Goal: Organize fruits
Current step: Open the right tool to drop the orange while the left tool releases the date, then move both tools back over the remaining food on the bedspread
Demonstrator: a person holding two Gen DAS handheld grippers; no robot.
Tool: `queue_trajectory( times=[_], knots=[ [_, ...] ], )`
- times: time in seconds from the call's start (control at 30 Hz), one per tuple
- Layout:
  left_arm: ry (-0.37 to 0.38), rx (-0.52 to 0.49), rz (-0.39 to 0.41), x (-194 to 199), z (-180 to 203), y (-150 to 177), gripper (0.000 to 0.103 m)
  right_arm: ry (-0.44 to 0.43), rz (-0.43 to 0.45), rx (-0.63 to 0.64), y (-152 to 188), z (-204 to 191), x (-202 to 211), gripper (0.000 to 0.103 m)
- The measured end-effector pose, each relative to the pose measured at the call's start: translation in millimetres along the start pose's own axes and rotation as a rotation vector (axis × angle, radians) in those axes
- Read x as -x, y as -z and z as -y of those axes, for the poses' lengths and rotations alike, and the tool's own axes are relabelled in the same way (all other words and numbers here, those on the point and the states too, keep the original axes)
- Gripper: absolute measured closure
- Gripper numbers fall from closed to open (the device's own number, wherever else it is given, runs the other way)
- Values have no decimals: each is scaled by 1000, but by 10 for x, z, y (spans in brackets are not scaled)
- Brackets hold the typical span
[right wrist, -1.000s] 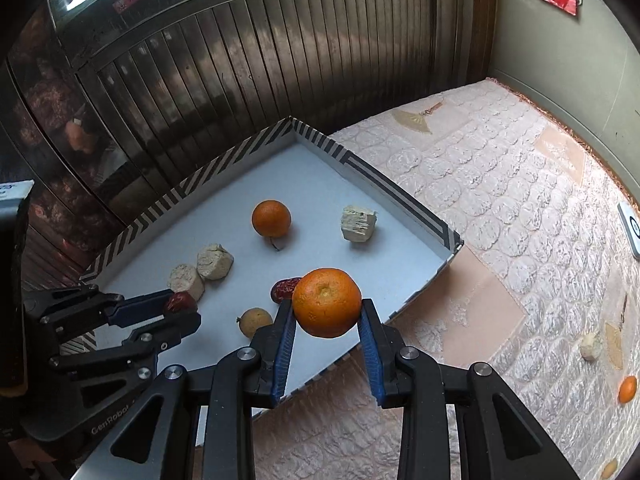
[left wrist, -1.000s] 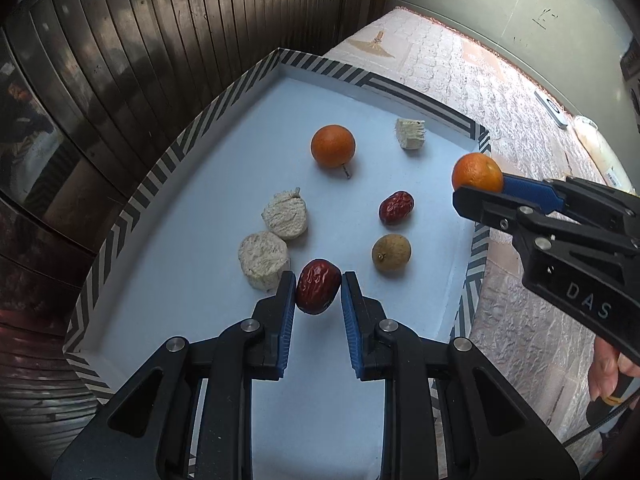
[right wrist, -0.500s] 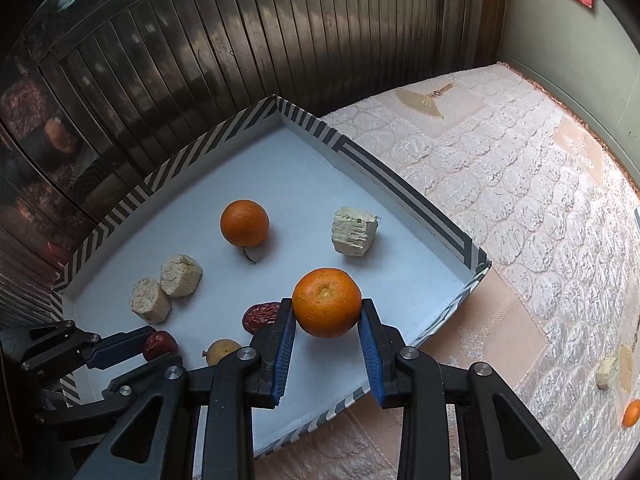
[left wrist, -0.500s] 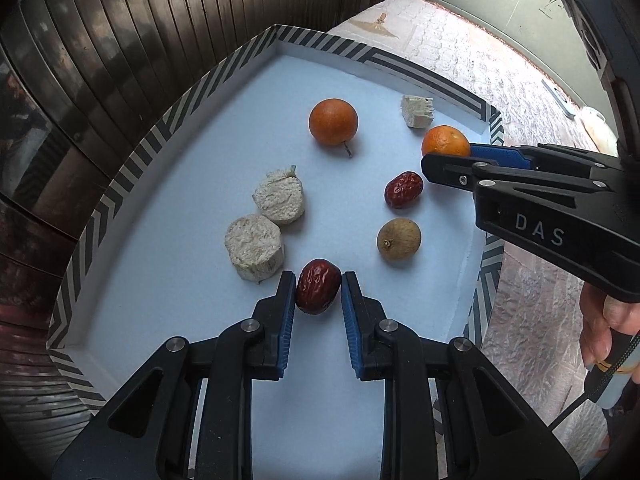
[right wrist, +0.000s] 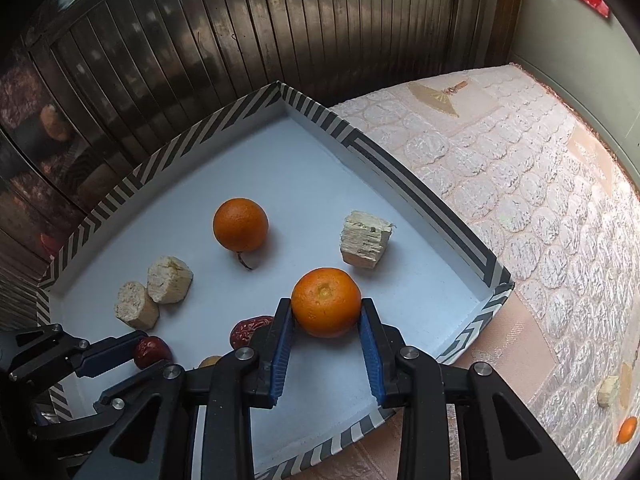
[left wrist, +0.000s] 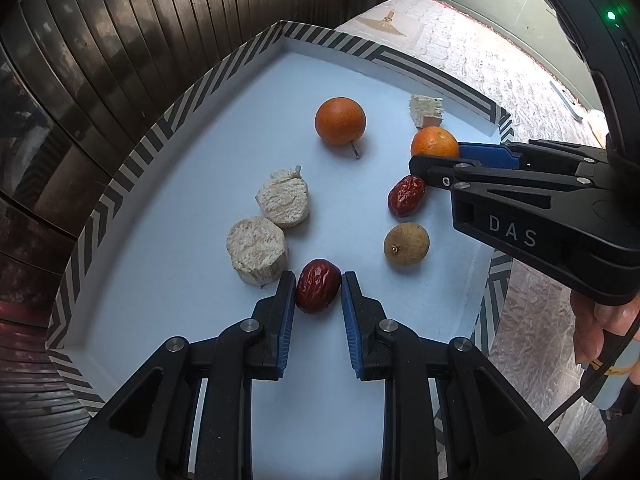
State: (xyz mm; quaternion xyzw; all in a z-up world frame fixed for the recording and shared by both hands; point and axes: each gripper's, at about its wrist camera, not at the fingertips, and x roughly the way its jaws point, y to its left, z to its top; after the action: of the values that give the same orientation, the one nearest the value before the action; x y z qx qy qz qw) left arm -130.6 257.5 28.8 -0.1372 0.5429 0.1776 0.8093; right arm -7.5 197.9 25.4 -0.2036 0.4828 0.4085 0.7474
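Observation:
My left gripper (left wrist: 318, 280) is shut on a wrinkled red date (left wrist: 318, 286), low over the white floor of the striped-rim tray (left wrist: 160, 128). My right gripper (right wrist: 326, 312) is shut on a small orange (right wrist: 326, 302), held just above the tray floor near its right side. From the left wrist view that orange (left wrist: 435, 142) sits at the tip of the right gripper (left wrist: 436, 156). A second date (left wrist: 406, 196) and a brown longan (left wrist: 406, 244) lie below the right gripper's fingers. A stemmed orange (left wrist: 340, 121) rests farther back.
Two round beige chunks (left wrist: 284, 198) (left wrist: 256, 250) lie left of the held date; a beige cube (right wrist: 366, 244) sits near the far rim. A slatted metal wall (right wrist: 280, 40) backs the tray. On the quilted cloth (right wrist: 520, 200) lie another orange (right wrist: 627, 430) and a beige piece (right wrist: 608, 390).
The right gripper has carried its orange leftward and down, from outside the tray's right rim to inside, above the floor. The left gripper has kept its place, still holding the date.

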Motion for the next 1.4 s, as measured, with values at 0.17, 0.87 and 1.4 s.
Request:
queue_trajectory(
  times=[0.17, 0.87, 1.4],
  knots=[
    [0, 0, -7, -2, 10, -6, 76, 0, -1, 12, 1, -13, -11, 71],
    [-30, -48, 88, 316, 272, -163, 50, -26, 171, -106, 283, 219, 745, 63],
    [67, -224, 138, 391, 1261, -371, 50, 98, 231, -322, 908, 983, 1304, 62]
  ],
)
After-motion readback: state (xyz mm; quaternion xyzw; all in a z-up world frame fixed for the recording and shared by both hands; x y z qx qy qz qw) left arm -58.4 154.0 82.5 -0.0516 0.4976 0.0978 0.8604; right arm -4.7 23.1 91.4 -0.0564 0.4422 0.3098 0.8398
